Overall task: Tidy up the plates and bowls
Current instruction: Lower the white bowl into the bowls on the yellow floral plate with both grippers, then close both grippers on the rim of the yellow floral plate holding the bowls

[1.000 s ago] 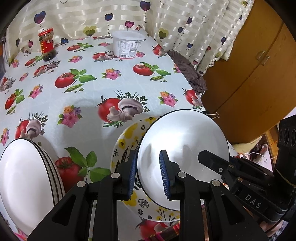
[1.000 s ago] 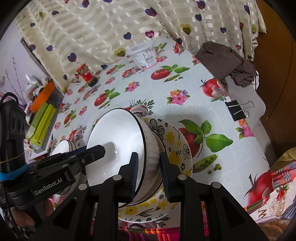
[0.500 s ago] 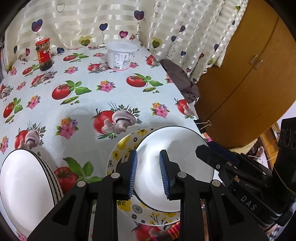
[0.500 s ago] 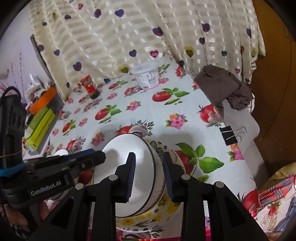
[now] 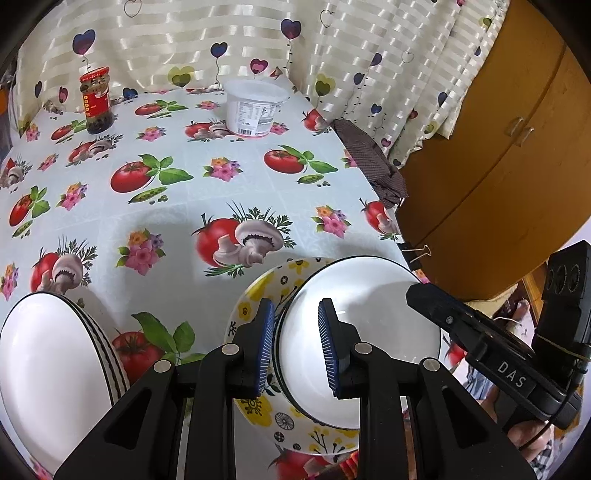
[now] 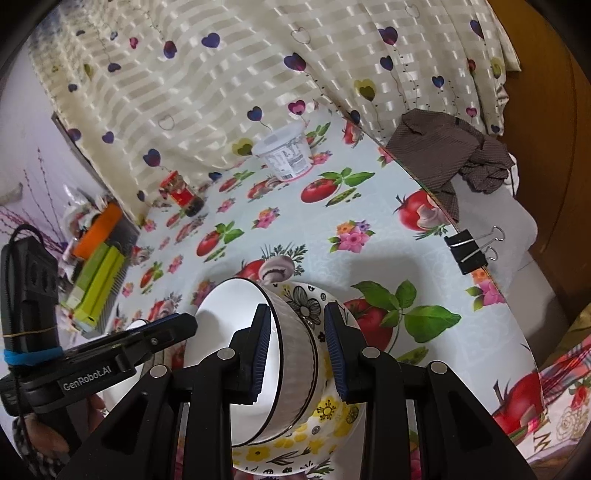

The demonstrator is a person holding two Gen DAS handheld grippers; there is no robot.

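White bowl (image 5: 364, 332) on flowered plate (image 5: 255, 306); both tongs (image 5: 295, 347) (image 6: 297, 349) parted astride its rim.

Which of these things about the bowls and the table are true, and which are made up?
1. The white bowl sits on a plate with yellow flowers. True.
2. Each gripper has one of its fingers inside that bowl and one outside its wall. True.
3. The red-lidded jar is lying on its side. False: it stands upright near the curtain.
4. The white tub is stacked in the bowl. False: it stands far back on the tablecloth.
5. A black clip is fixed on the table edge. True.
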